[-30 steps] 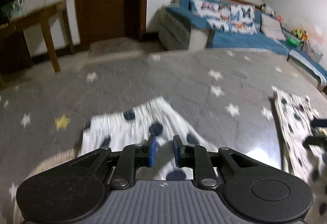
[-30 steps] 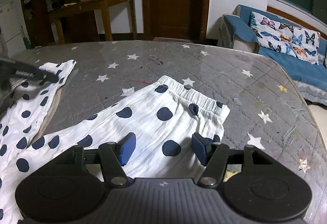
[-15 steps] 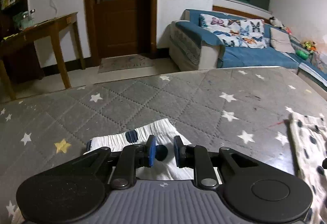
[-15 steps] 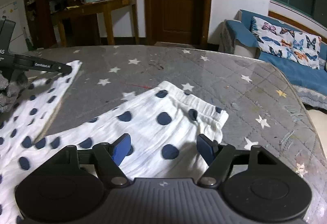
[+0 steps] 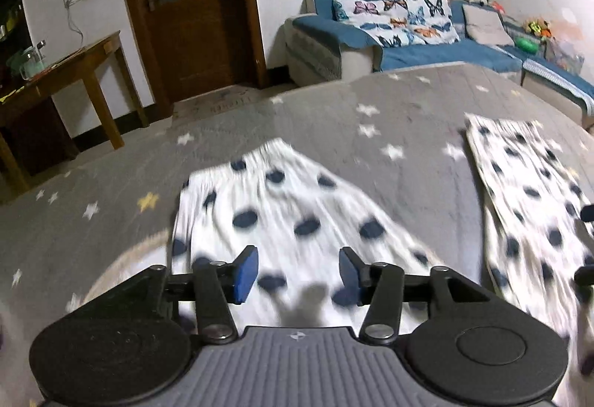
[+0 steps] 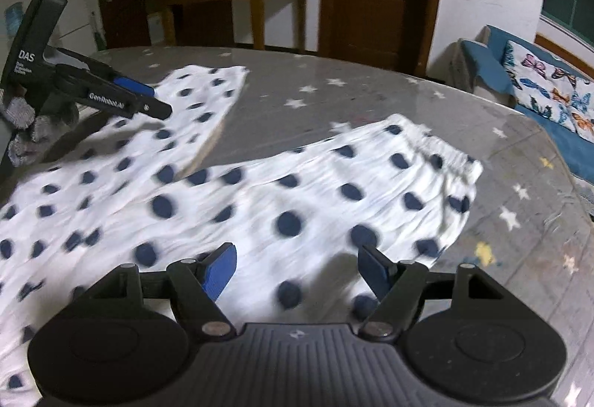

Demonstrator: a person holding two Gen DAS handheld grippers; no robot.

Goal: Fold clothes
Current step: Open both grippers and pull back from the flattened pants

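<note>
My left gripper [image 5: 299, 273] hangs over one polka-dot trouser leg [image 5: 282, 217], its jaws opening with nothing pinched between the blue pads [image 5: 245, 273] — the cloth lies flat below. My right gripper [image 6: 297, 267] stands wide apart too, empty, above the other trouser leg [image 6: 315, 199], whose elastic cuff points toward the far right edge of the grey star-print mattress [image 6: 371, 98]. Both legs spread apart across its near half. Beyond the far edge — a wooden table [image 5: 74, 61], a door [image 5: 193, 9] and a blue sofa [image 5: 408, 46].

Home living room: sofa [image 5: 408, 43], wooden door [image 5: 193, 9].
</note>
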